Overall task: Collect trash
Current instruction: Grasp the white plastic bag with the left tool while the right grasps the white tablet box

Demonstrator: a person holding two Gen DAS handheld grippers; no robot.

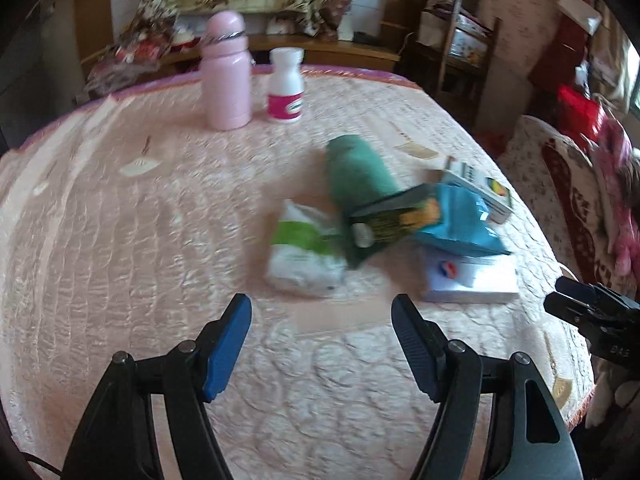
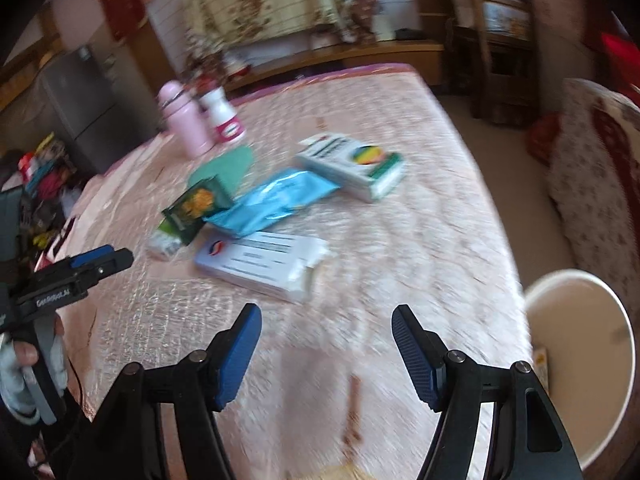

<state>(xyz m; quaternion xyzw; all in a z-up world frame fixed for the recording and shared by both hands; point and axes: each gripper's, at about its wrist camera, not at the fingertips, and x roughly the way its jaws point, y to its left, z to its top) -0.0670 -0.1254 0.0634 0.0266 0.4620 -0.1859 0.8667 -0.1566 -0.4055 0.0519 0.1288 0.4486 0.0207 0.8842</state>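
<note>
Both views motion-blurred. Left gripper [image 1: 322, 318] hangs above the pink quilted tablecloth [image 1: 120, 240], blue-padded jaws spread, nothing between them. Right gripper [image 2: 326, 330] same: jaws apart, empty, over bare cloth near the table edge.

Trash sits clustered mid-table, ahead of both grippers:
- crumpled white-and-green plastic packet [image 1: 304, 252], nearest the left gripper
- dark green printed carton [image 1: 384, 222], lying partly on a green cloth [image 1: 356, 172]
- crinkled light-blue foil pouch [image 2: 276, 200], overlapping a flat white box with a red-blue logo [image 2: 260, 264]
- white-and-green box with a round multicolour mark [image 2: 352, 164], farthest right

Pink metal flask [image 1: 226, 72] and white pill bottle with magenta label [image 1: 285, 86] stand upright just beside each other at the far edge.

White round bin [image 2: 580, 344] sits beside the table, right of the right gripper; something small lies inside, can't tell what.
</note>
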